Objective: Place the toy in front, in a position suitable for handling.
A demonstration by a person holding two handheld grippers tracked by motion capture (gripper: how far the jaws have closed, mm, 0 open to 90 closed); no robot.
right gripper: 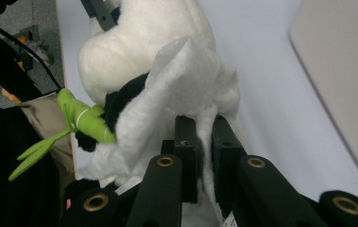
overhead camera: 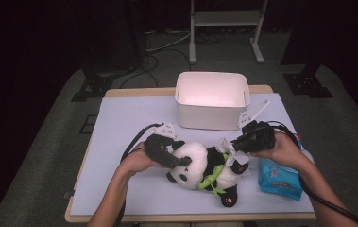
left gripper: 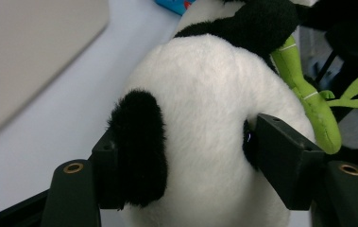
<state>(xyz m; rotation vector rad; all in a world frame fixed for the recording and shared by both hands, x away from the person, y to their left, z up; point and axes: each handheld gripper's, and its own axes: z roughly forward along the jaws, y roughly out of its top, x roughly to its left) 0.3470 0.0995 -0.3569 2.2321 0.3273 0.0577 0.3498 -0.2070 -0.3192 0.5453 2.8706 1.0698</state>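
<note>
Work surface: pale lavender mat over a wooden table, dark room and grey carpet behind.
Task object: plush panda, lying on its side near the front edge of the mat, between the two hands.
Long axis: head toward 9 o'clock, feet toward 4 o'clock in the high view; green bamboo sprig across the belly.
Left gripper: at the head end, jaws straddling the white head with the pads pressed into the plush at both sides; the black ear sits against the left jaw. Clamped on the panda's head.
Right gripper: at 1 o'clock from the panda's body, jaws nearly together, pinching a white wipe that drapes against the panda's fur.
Nearer hand: left gripper is on the head; the right carries the wipe over the torso.
Deciding relation: the wipe meets the body from the 1 o'clock side while the head is pinned at 9 o'clock, so a stroke along the long axis would pull against the left grip, by my judgement.
Wipe pack: blue packet at 3 o'clock from the panda, just beside the right hand.
Bin: white open container at 12 o'clock, well apart from the panda.
</note>
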